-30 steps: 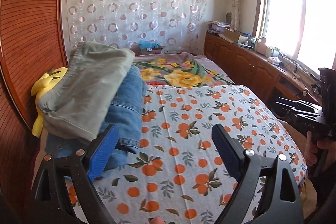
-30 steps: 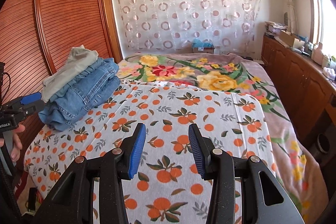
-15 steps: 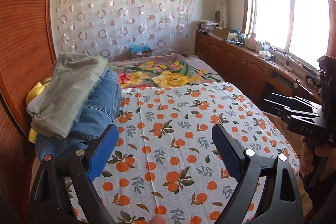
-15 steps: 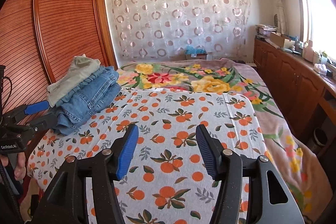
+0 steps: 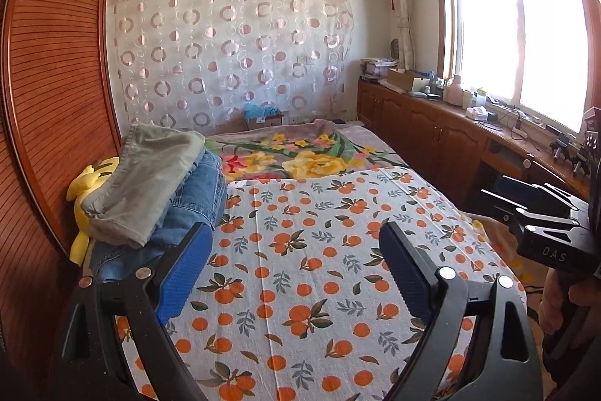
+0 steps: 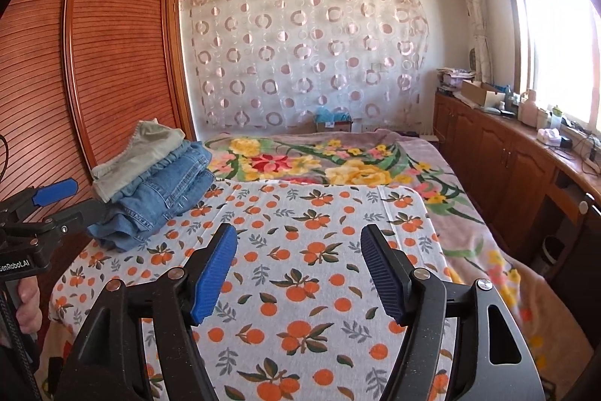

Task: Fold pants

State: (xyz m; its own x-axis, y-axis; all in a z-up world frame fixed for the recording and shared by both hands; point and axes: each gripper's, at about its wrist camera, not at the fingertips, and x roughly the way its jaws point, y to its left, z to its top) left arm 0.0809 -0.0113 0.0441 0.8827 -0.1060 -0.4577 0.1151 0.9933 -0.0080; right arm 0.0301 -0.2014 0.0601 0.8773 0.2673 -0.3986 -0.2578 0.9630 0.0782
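Both grippers hover above the bed (image 6: 338, 344), which is covered by a sheet printed with oranges (image 5: 300, 250), and neither holds anything. The left gripper (image 5: 293, 273) has its fingers (image 5: 184, 273) spread wide, with only the sheet showing between them. The right gripper (image 6: 298, 269) has its fingers (image 6: 214, 273) apart and opening wider — again nothing between them but the sheet. The folded pants (image 5: 150, 183) sit in a stack just beyond and to the left of the left gripper's left finger: a grey-green pair (image 6: 139, 153) on top of blue jeans (image 6: 161, 202), the stack lying at the bed's left edge next to the wooden wardrobe (image 6: 112, 62). Seen from the right gripper, the stack is well off to the left and ahead of the fingers. A yellow soft toy (image 5: 86, 198) — as far as one can tell — is wedged behind the stack. Past the orange sheet lies a flowered blanket (image 6: 338, 164).
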